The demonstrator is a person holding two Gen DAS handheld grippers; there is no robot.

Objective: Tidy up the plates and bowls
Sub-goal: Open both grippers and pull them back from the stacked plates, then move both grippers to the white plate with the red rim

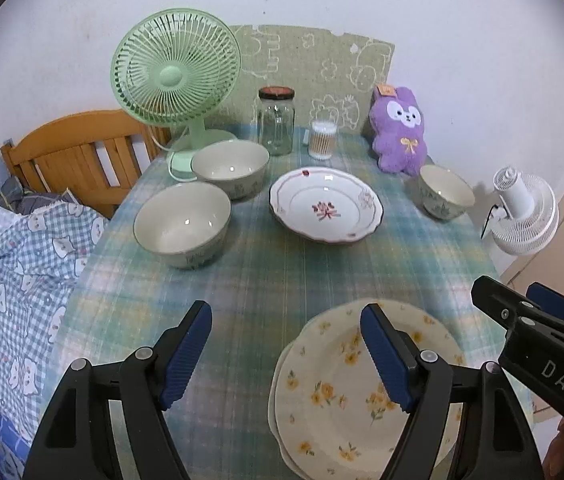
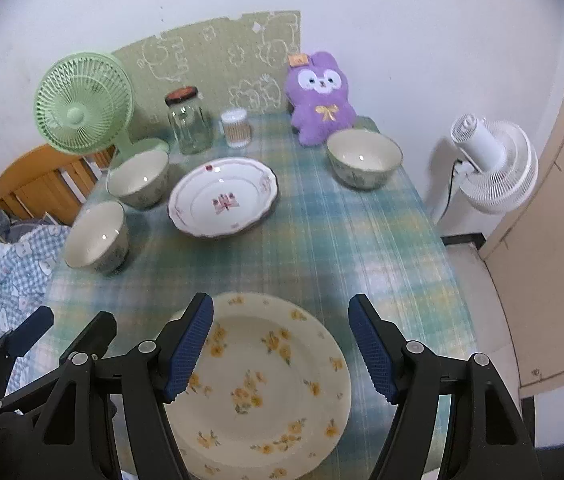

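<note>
Your left claw (image 1: 286,356) is spread wide with nothing in it, up above the table (image 1: 265,280) with the green checked cloth. Your right claw (image 2: 282,354) is spread wide too and holds nothing. It hangs over the yellow-flower plate (image 2: 257,392), which sits at the near edge of the table. In the left view there looks to be a second plate under that one, but the edge is blurry, so you cannot be sure.

The plate with the red flower (image 1: 326,206) lies in the middle of the table. Two big bowls sit to its left, close together: the near bowl (image 1: 182,224) and the far bowl (image 1: 230,168). A small bowl (image 1: 446,192) sits well apart on the right side, just beside the purple bunny toy (image 1: 398,132).

At the back stand a green fan (image 1: 175,76), a glass jar (image 1: 276,122) and a cup of cotton swabs (image 1: 322,140). A white fan (image 2: 494,164) stands off the table on the right.
</note>
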